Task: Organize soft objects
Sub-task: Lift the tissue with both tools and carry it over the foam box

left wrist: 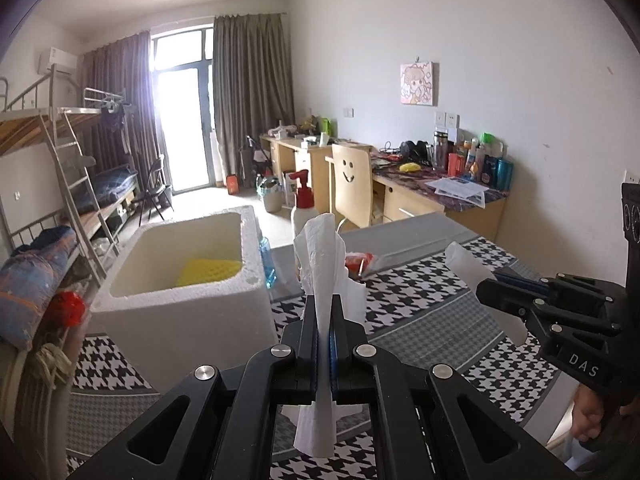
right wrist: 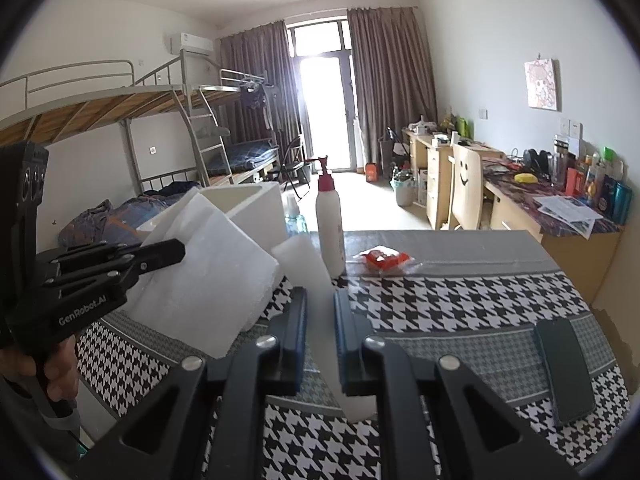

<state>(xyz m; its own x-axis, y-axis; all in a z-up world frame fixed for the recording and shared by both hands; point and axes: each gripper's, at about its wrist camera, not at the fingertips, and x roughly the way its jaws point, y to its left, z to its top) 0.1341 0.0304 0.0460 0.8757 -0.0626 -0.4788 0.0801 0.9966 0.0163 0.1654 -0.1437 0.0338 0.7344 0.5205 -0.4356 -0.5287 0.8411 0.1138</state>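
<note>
My left gripper [left wrist: 324, 312] is shut on a white paper tissue [left wrist: 320, 248], which sticks up past the fingertips and hangs down behind them. In the right wrist view the left gripper [right wrist: 178, 248] shows at the left with the tissue [right wrist: 208, 268] spread broad. My right gripper [right wrist: 320, 304] is shut on a white soft strip [right wrist: 308, 264] that runs up between the fingers. It also appears at the right in the left wrist view, right gripper [left wrist: 486, 290] and strip [left wrist: 466, 266]. A white foam box [left wrist: 180, 304] stands left of the left gripper, with a yellow sponge [left wrist: 208, 270] inside.
The table wears a houndstooth cloth [right wrist: 460, 304]. On it stand a white bottle with a red pump [right wrist: 330, 224], a red packet [right wrist: 384, 259], a blue bottle [left wrist: 267, 260] and a dark phone [right wrist: 564, 372]. Bunk beds are at the left, desks along the right wall.
</note>
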